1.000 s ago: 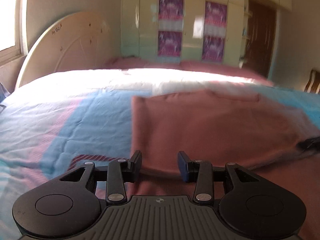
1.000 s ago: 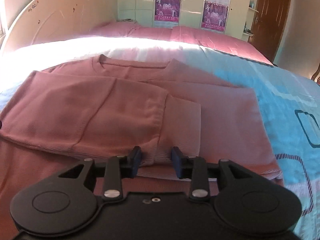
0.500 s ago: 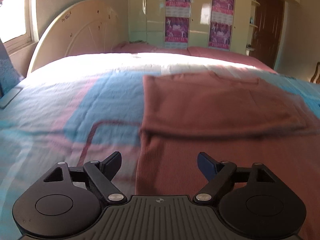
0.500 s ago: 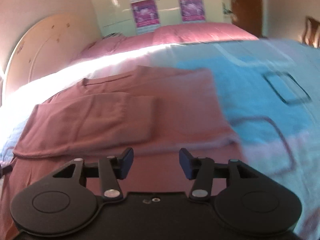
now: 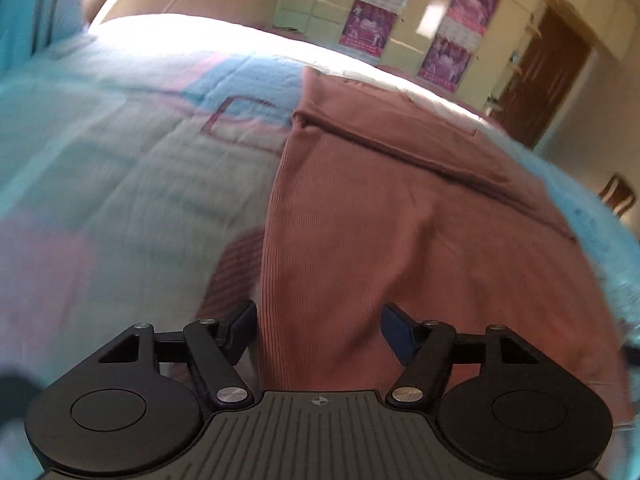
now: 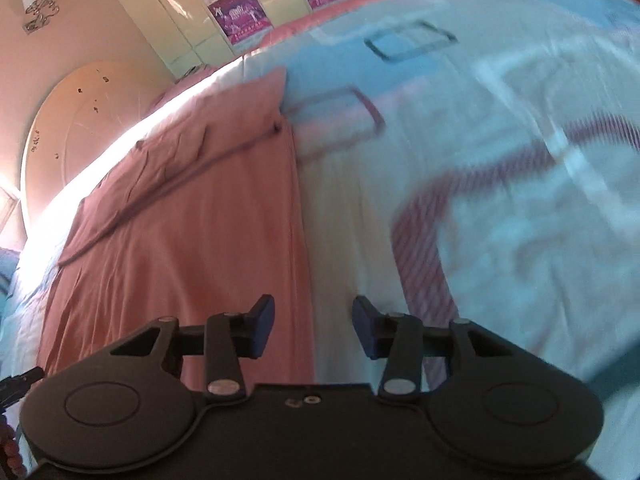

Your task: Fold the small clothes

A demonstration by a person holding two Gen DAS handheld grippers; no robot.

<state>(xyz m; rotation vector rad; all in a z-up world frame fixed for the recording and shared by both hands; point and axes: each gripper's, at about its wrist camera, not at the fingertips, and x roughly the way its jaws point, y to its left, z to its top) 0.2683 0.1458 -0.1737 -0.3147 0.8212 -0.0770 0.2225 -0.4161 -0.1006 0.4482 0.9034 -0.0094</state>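
Pink top (image 5: pixel 400 240) on bed (image 5: pixel 120 184): soft, light, floppy knit; I'd grab hem corners w/ left tongs (image 5: pixel 318 330) & right tongs (image 6: pixel 314 328), both spread, empty.

Count check, both wrist cams

I've got 2 grippers: my left gripper (image 5: pixel 318 330) and my right gripper (image 6: pixel 313 326), 2 fingers each, so 4 blue pads. 1 pink garment (image 5: pixel 400 232) (image 6: pixel 192 224), lying on 1 quilt (image 5: pixel 140 168) (image 6: pixel 500 200). 1 headboard (image 6: pixel 76 120). 4 purple posters (image 5: pixel 368 24) on the wardrobe in left cam; right cam shows parts of 4. 1 brown door (image 5: pixel 544 76), 1 chair (image 5: pixel 618 196), 1 wall lamp (image 6: pixel 38 8).
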